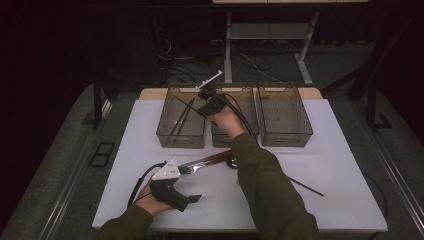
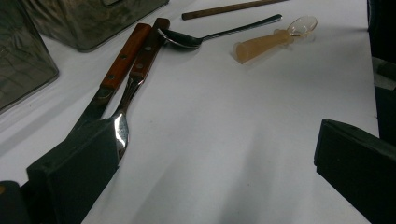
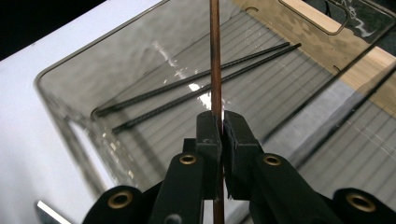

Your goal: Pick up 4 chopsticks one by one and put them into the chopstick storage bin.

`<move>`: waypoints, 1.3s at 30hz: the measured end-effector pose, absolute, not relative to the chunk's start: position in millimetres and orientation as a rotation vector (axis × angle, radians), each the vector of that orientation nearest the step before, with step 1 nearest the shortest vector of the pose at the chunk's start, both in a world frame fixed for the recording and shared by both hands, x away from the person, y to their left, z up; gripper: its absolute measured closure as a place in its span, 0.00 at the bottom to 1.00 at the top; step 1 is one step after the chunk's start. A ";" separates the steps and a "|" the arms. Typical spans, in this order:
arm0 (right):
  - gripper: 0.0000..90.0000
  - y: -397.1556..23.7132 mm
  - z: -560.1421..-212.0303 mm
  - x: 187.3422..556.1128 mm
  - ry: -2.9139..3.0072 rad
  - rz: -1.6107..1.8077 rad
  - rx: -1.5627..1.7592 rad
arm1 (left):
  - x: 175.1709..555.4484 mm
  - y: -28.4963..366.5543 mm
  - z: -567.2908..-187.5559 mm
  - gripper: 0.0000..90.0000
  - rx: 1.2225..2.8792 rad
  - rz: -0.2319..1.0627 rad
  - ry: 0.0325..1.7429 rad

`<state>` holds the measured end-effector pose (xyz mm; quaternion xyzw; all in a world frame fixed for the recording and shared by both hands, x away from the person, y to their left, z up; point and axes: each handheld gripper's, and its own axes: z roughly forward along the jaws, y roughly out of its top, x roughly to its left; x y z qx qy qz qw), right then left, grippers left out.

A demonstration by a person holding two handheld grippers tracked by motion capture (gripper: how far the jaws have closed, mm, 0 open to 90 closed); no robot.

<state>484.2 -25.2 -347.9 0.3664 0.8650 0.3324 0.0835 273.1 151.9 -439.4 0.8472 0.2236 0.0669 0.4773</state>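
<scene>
While unlabelled, chopstick [image 3: 215,56] in claw [image 3: 221,135]

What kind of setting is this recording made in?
Probably a lab or recording studio rather than a kitchen: a white table stands among dark curtains, loose cables trail on the floor behind it, and three clear bins are lined up for sorting cutlery and chopsticks.

I count three clear bins [image 1: 284,116] at the far edge of the desk [image 1: 330,165]. Chopsticks: four, with two dark ones [image 3: 196,91] in the left bin, one brown [image 3: 215,56] between my right fingers, one [image 1: 305,186] on the desk. One knife [image 2: 122,60], one fork [image 2: 140,65], one metal spoon [image 2: 219,33], one plastic spoon [image 2: 275,39].
</scene>
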 end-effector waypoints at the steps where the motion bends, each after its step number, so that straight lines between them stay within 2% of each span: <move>1: 0.95 -22.3 -349.9 488.1 2.577 0.995 1.106 | 273.1 152.0 -439.1 0.00 2.074 0.162 0.545; 19: 0.94 14.2 -366.9 514.2 2.572 0.930 1.202 | 272.2 148.2 -440.0 0.00 2.080 0.143 0.523; 23: 0.80 17.0 -368.3 513.7 2.569 0.936 1.186 | 272.2 148.8 -439.5 0.00 2.081 0.143 0.520; 27: 0.71 13.8 -364.9 512.1 2.563 0.956 1.170 | 272.3 149.2 -439.4 0.00 2.080 0.145 0.520; 34: 0.59 5.3 -354.1 504.9 2.571 1.039 1.103 | 272.1 148.9 -439.6 0.00 2.080 0.144 0.524; 39: 0.56 -6.2 -349.1 496.3 2.563 1.109 1.068 | 272.0 149.0 -439.6 0.00 2.080 0.144 0.524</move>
